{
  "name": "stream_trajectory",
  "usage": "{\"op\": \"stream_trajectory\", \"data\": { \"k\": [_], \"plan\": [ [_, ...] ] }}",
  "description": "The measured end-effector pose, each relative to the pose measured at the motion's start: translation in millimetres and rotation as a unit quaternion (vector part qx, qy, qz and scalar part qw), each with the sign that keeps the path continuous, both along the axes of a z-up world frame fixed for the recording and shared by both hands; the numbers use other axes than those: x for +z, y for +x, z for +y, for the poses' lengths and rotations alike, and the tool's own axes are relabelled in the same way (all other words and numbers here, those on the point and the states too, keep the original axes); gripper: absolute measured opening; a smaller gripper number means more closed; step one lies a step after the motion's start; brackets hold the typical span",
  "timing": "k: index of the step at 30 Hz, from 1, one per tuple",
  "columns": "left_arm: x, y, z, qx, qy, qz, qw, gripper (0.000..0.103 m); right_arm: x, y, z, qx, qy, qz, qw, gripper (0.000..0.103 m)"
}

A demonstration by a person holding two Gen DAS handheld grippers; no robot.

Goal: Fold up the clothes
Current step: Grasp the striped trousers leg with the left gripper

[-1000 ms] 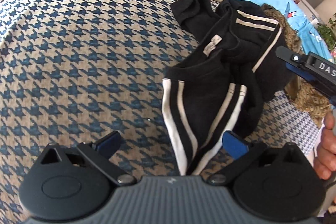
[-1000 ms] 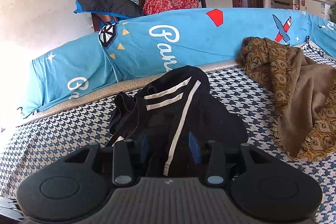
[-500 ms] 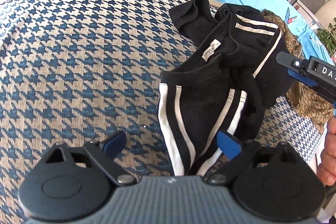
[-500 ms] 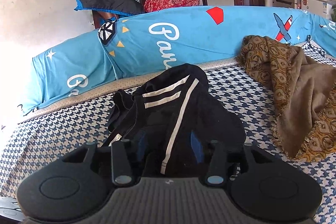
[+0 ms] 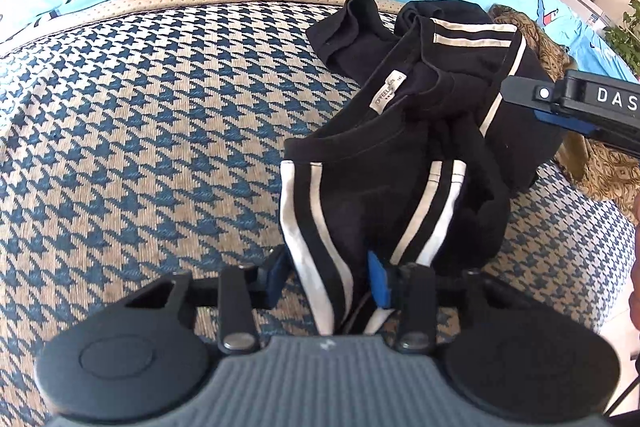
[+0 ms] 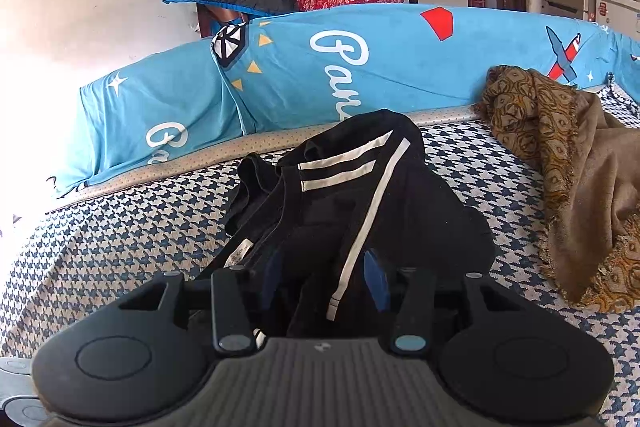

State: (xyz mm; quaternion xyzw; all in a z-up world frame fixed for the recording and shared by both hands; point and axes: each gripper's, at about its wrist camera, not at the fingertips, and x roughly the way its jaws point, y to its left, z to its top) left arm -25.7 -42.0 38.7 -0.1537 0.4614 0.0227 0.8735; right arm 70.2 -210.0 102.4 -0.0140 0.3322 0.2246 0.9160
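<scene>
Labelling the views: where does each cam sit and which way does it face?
Left wrist: on the left tool, looking down at the black striped garment its jaws have just been closing on; right tool at the right edge.
Right wrist: on the right tool, looking across the bed to the blue bolster; jaws around the garment.
Shared: garment, brown cloth.

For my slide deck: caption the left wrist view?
Left gripper closing on black striped garment atop houndstooth bed cover.
</scene>
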Motion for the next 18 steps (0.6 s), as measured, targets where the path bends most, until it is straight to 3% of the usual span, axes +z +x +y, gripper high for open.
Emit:
{"op": "stream_trajectory", "data": {
  "k": [2, 4, 9, 13, 18],
  "plan": [
    [2, -1, 0, 0.015, 0.019, -0.005, 0.9997, 0.015, 0, 1, -1, -0.004, 0.000, 0.000, 1.000, 0.045],
    [6, -1, -1, 0.029, 0.061, -0.014, 0.9976, 0.011, 1, 2, -1, -0.008, 0.000, 0.000, 1.000, 0.045],
    [18, -2, 18, 0.081, 0.093, -0.033, 0.9918, 0.011, 1, 5, -4, -0.015, 0.003, 0.002, 1.000, 0.045],
    [31, -2, 31, 0.120, 0.157, -0.053, 0.9787, 0.011, 0, 5, -3, -0.007, 0.002, 0.006, 1.000, 0.045],
    [41, -3, 54, 0.170, 0.174, -0.060, 0.9680, 0.011, -4, 0, 5, 0.033, -0.001, 0.019, 0.999, 0.046]
  ]
}}
